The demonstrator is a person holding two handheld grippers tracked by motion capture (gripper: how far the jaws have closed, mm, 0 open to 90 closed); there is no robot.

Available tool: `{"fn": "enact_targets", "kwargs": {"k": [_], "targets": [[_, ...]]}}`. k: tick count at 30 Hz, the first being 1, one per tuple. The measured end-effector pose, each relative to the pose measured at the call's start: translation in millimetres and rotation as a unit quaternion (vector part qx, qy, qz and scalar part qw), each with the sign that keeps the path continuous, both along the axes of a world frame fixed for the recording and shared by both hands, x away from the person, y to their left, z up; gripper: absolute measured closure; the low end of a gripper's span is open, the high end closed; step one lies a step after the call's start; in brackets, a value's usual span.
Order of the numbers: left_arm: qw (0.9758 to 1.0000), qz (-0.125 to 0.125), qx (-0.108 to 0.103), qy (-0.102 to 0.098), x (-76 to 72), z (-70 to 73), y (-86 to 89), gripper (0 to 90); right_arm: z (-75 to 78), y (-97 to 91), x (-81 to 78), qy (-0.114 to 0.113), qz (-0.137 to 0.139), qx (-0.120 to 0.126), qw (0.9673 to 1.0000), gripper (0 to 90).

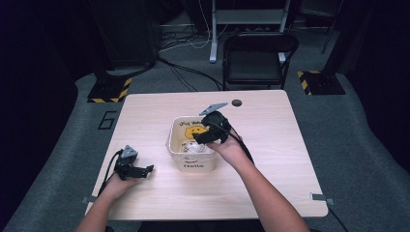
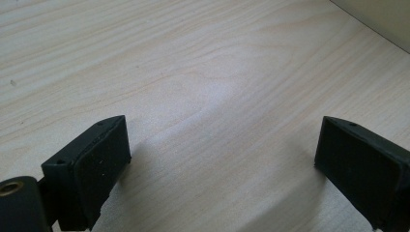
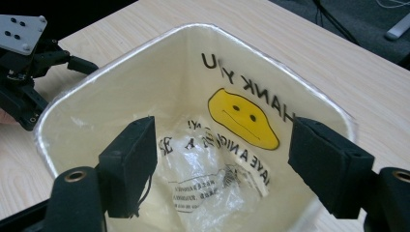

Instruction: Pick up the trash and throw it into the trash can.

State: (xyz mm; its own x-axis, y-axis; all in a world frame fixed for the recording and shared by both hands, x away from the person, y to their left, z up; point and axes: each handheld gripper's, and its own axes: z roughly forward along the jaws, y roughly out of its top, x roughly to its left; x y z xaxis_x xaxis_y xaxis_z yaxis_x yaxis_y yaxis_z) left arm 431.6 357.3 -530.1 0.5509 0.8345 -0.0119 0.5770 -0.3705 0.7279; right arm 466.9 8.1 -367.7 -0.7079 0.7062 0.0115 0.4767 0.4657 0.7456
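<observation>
While the right hand-held gripper [image 3: 220,164] hangs over the cream bin [image 1: 175,145] with its jaws apart and nothing clamped, a plastic bag [image 3: 208,179] with a yellow face lines the bin just below it. Well to its side, the left hand-held gripper [image 2: 222,159] rests on the desk [image 2: 193,72], jaws wide apart.

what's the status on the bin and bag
Right gripper open above the bin, nothing held. Bag lies inside the bin. Left gripper open over bare table. Nothing in the way.
</observation>
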Motion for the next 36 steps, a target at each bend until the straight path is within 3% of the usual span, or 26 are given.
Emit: {"fn": "enact_targets", "kwargs": {"k": [6, 12, 20, 28, 36], "targets": [[1.0000, 0.000, 0.000, 0.000, 0.0, 0.0, 0.0, 5.4, 3.4, -26.5, -8.8, -0.020, -0.007, -0.003, 0.9998, 24.7], [1.0000, 0.000, 0.000, 0.000, 0.0, 0.0, 0.0, 5.3, 6.2, -50.9, -17.5, -0.017, -0.032, 0.004, 0.9993, 24.7], [1.0000, 0.000, 0.000, 0.000, 0.0, 0.0, 0.0, 5.3, 6.3, -83.7, -29.4, -0.033, -0.052, 0.017, 0.9979, 24.7], [1.0000, 0.000, 0.000, 0.000, 0.0, 0.0, 0.0, 5.3, -3.7, -115.0, -41.7, -0.037, -0.077, 0.037, 0.9956, 24.1], [1.0000, 0.000, 0.000, 0.000, 0.0, 0.0, 0.0, 5.3, -21.8, -137.4, -53.4, -0.049, -0.103, 0.038, 0.9928, 23.9]]}}
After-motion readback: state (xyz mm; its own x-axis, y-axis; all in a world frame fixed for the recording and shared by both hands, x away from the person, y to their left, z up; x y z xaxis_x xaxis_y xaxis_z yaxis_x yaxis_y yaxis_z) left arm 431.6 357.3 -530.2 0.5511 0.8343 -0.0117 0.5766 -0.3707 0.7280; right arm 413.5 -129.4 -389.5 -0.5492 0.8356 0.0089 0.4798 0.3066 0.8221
